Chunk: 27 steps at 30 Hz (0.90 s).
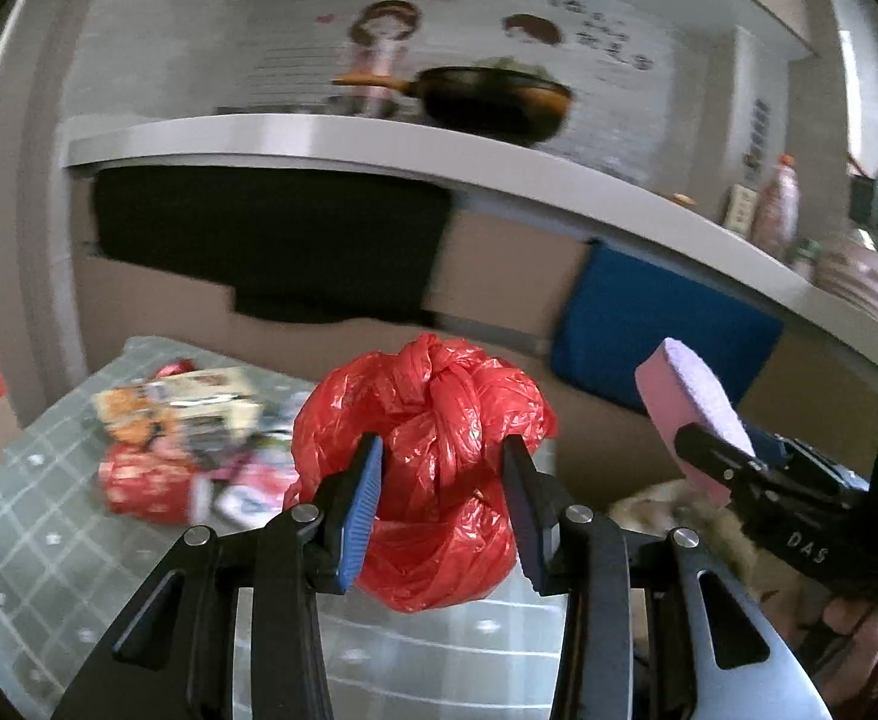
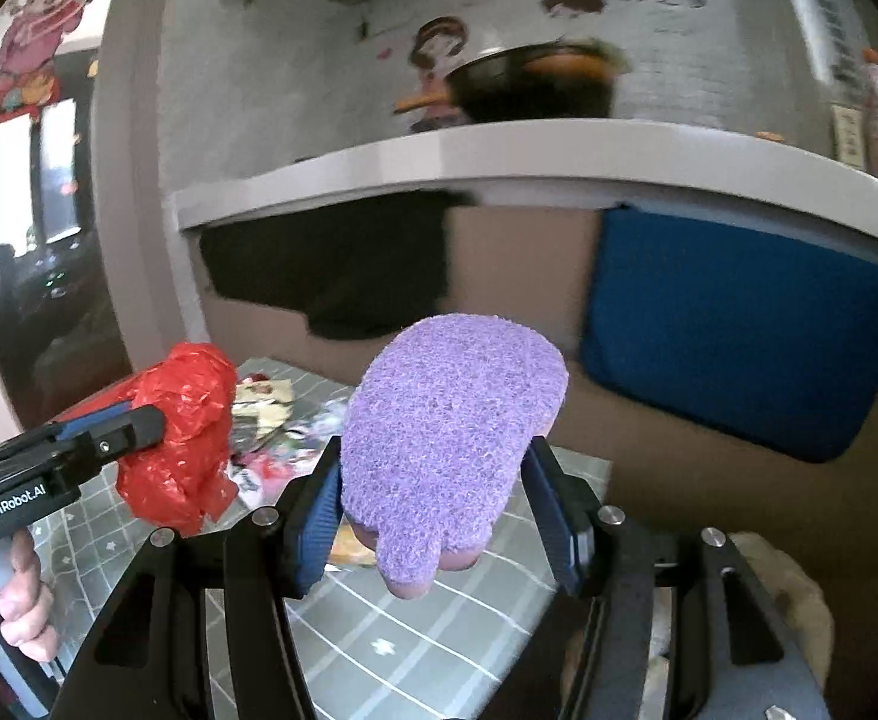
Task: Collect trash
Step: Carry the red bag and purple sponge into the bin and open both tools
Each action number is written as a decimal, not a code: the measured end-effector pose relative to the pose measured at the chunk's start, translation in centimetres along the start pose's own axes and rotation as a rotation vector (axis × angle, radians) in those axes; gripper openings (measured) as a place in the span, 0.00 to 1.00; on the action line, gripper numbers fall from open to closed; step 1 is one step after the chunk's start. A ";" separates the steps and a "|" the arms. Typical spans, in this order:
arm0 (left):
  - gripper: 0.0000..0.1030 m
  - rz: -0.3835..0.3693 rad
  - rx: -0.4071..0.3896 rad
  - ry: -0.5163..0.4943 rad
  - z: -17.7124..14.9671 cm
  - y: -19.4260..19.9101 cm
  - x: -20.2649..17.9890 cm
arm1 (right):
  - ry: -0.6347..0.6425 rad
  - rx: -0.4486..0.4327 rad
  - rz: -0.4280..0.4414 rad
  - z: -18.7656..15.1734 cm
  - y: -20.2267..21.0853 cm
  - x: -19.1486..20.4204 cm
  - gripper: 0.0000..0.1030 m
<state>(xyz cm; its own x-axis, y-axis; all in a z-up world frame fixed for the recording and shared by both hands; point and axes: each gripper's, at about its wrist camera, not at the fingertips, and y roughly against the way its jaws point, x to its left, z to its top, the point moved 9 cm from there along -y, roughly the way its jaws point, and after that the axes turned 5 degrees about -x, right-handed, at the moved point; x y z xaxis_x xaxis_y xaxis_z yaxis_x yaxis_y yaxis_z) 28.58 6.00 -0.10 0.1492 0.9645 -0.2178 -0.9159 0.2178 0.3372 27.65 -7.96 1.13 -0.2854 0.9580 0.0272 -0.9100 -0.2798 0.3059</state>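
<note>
My left gripper (image 1: pixel 442 504) is shut on a crumpled red plastic bag (image 1: pixel 433 450) and holds it above the grey checked tablecloth (image 1: pixel 31 540). My right gripper (image 2: pixel 433 516) is shut on a purple-and-pink sponge (image 2: pixel 445 426), also held above the cloth. The sponge shows at the right of the left wrist view (image 1: pixel 691 414), the bag at the left of the right wrist view (image 2: pixel 181 438). Several snack wrappers (image 1: pixel 187 438) lie in a heap on the cloth behind the bag.
A grey counter edge (image 1: pixel 379 144) runs across behind the table, with a dark wok (image 1: pixel 493 99) on it and bottles (image 1: pixel 778 204) at its right. A black cloth (image 1: pixel 271 240) and a blue cloth (image 1: pixel 661 324) hang below it.
</note>
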 end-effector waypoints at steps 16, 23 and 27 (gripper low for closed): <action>0.40 -0.345 0.148 -0.004 -3.8 -6.0 -16.6 | -0.072 -0.033 -0.246 -2.6 7.1 -14.8 0.53; 0.40 -0.390 0.251 -0.020 -7.6 -10.0 -20.6 | -0.148 0.014 -0.285 -5.2 6.7 -19.5 0.53; 0.40 -0.459 0.403 0.011 -11.3 -13.9 -22.7 | -0.178 0.031 -0.311 -6.4 6.2 -21.3 0.53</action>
<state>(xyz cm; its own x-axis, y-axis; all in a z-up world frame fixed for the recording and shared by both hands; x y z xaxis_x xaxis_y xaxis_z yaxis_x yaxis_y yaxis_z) 33.75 -20.63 -10.21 0.4896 0.7573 -0.4322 -0.5451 0.6526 0.5262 26.18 -30.51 -3.59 0.0632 0.9937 0.0922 -0.9348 0.0265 0.3543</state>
